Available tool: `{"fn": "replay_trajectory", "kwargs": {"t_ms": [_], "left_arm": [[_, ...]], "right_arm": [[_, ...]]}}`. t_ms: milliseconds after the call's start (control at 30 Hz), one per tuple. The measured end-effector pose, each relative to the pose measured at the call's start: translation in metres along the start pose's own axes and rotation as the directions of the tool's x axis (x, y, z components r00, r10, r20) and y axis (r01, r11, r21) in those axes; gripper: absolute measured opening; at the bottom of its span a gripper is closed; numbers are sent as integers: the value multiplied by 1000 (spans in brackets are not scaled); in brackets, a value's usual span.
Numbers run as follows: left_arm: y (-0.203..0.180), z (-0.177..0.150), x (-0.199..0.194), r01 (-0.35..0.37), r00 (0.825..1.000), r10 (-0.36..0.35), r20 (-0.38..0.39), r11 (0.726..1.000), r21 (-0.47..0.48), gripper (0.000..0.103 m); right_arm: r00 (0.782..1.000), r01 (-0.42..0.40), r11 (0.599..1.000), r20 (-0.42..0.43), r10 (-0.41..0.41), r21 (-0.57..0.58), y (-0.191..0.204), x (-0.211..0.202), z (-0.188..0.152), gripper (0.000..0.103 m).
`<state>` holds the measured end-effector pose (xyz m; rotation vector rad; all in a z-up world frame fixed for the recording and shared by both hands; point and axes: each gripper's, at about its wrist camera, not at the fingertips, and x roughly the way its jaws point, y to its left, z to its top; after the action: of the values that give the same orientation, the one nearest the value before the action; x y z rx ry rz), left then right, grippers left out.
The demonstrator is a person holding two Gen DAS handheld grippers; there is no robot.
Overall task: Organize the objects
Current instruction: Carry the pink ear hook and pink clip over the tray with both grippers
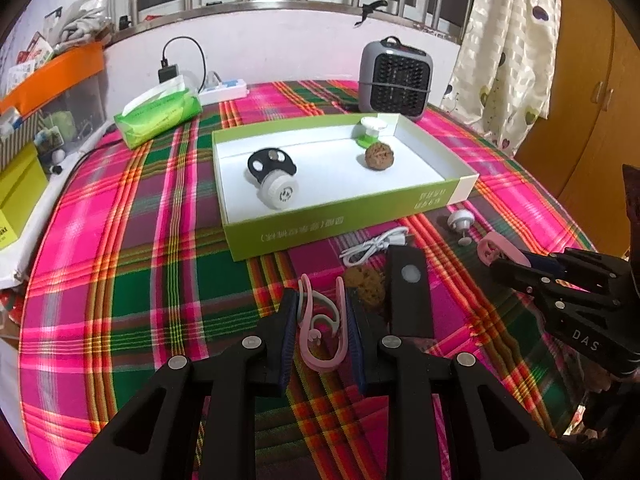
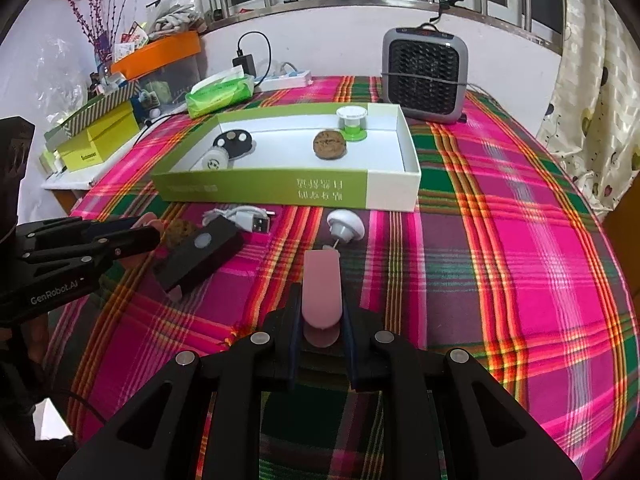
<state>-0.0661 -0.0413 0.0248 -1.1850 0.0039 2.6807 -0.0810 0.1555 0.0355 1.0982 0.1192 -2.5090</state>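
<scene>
Your left tongs [image 1: 322, 316] pinch a pink ear hook [image 1: 320, 328]; your right tongs [image 2: 320, 320] pinch a pink clip [image 2: 321, 288] above the desk [image 2: 500, 260].

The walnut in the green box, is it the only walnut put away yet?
Yes. One walnut lies inside the green box; another walnut sits out on the tablecloth beside the black block.

Woven plaid cloth [image 1: 160, 280] covers the surface, the green tray [image 1: 344, 224] looks like matt cardboard, the walnut [image 1: 376, 155] rough, the black tongs [image 1: 320, 344] matt plastic.
</scene>
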Motion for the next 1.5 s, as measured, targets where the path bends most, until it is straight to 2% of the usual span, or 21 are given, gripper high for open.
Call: {"fn": "replay_trajectory", "kwargs": {"t_ms": [333,600,1033,1500], "left_arm": [[2,15,-11,37,999,-37,38,999,-14,21],[-1,40,-8,61,996,-62,66,998,11,21],[2,88,26,107,993,-108,56,994,17,21],[8,119,68,120,993,-120,7,993,2,21]], "right_arm": [[999,-34,999,36,33,16,-1,-10,14,19],[997,-21,1000,79,20,11,-7,-12,41,19],[997,13,1000,80,-14,14,-22,13,85,19],[1000,12,1000,26,-13,23,-35,50,113,19]]}}
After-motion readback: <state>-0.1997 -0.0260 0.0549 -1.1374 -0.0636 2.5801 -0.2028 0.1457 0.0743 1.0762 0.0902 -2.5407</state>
